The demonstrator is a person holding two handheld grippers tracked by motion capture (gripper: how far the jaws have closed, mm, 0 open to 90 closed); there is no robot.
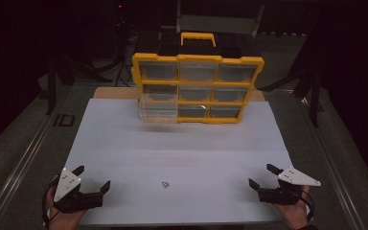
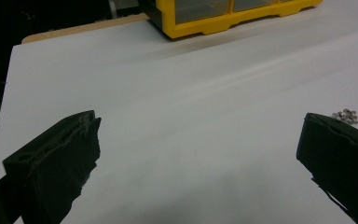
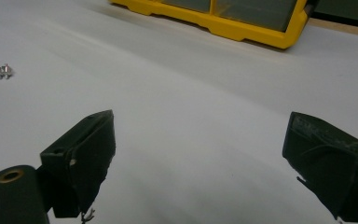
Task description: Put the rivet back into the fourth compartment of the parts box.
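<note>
One white tabletop (image 1: 182, 143), dark room.

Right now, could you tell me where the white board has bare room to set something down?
The widest free patch lies across the middle of the white board, between the yellow drawer box at the far edge and the small metal bits near the front. It is tighter along the front, where the left gripper and right gripper flank those bits.

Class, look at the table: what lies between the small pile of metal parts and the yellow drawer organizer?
Nothing: the high view shows only bare white tabletop between the metal parts and the yellow drawer organizer.
</note>
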